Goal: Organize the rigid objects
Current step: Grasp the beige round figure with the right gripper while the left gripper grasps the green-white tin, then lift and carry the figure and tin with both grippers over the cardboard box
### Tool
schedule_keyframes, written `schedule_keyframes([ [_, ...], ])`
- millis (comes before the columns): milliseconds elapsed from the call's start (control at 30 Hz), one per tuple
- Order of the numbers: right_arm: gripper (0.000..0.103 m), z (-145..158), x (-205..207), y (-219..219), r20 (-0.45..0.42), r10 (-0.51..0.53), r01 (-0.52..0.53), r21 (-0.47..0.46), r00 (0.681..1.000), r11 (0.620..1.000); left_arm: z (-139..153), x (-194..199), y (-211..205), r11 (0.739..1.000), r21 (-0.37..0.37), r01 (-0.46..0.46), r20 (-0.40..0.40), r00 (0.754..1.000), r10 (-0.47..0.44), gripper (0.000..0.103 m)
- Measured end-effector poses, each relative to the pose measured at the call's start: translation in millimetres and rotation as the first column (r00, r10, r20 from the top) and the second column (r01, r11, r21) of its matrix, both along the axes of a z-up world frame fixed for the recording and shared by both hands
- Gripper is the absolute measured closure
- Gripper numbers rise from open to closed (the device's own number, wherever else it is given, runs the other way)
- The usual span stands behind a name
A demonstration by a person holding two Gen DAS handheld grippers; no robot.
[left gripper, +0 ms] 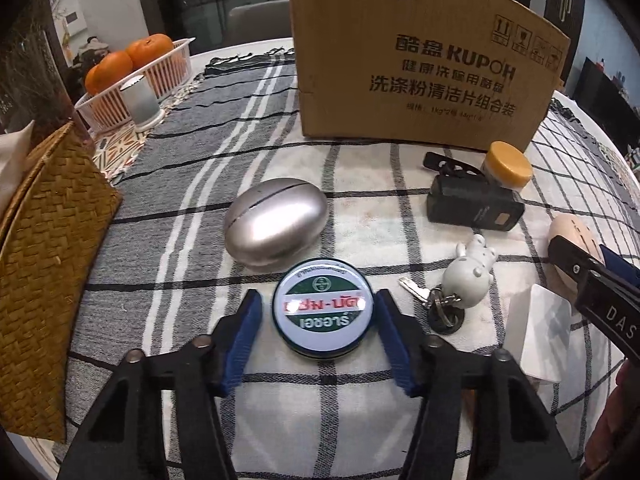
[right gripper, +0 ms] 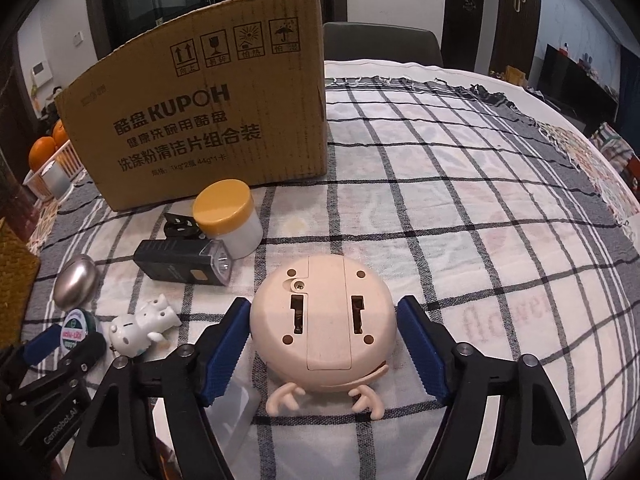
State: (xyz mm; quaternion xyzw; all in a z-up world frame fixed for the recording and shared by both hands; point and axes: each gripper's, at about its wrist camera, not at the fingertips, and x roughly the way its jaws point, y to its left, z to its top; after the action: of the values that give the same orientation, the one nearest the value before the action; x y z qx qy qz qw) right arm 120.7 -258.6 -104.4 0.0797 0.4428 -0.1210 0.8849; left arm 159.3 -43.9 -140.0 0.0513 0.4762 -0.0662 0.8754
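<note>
On the checked tablecloth [left gripper: 360, 168], seen from the left wrist, the left gripper [left gripper: 318, 304] stood wide open with its blue pads either side of a round balm tin [left gripper: 323, 314], neither pad quite touching it, so it held nothing. The tin lay flat, label up, squarely between the fingertips and a little forward of them; being round, it offered no long axis to worry about. Just beyond it sat a silver egg-shaped case [left gripper: 276, 228], its length running left-near to right-far, and far behind stood the cardboard box [left gripper: 424, 68]. To the right lay a white figurine keychain [left gripper: 468, 272], a black flashlight [left gripper: 472, 204] and a yellow-lidded jar [left gripper: 506, 164]. A basket of oranges [left gripper: 136, 76] sat far left. From the right wrist, the right gripper [right gripper: 324, 320] was likewise spread wide and empty, its pads flanking a cream round toy [right gripper: 324, 316] that lay bottom-up, with small gaps on both sides. The toy's little antlers pointed near, towards the gripper, and its body was centred between the fingers. The left gripper's tin [right gripper: 78, 328] showed at the far left of that view. Each hand seemed nearest its own object, and I judged that a plain closing would catch both, the box being the likely destination.
</note>
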Motion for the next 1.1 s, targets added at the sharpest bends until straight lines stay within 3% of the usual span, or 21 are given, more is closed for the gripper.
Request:
schedule_keyframes([
  [500, 0.032, 8.9, -9.5, 8.5, 0.025, 0.037, -0.038, 0.017, 0.999, 0.999, 20.0, -11.8, 4.3, 0.999, -0.040, 0.009, 0.049, 0.999, -0.007, 0.052],
  [1100, 0.032, 71.2, -35.4, 24.9, 0.164, 0.084, -0.084, -0.007, 0.983, 0.996, 90.1, -29.1, 5.7, 0.990, -0.110, 0.090, 0.214, 0.975, -0.065, 0.052],
])
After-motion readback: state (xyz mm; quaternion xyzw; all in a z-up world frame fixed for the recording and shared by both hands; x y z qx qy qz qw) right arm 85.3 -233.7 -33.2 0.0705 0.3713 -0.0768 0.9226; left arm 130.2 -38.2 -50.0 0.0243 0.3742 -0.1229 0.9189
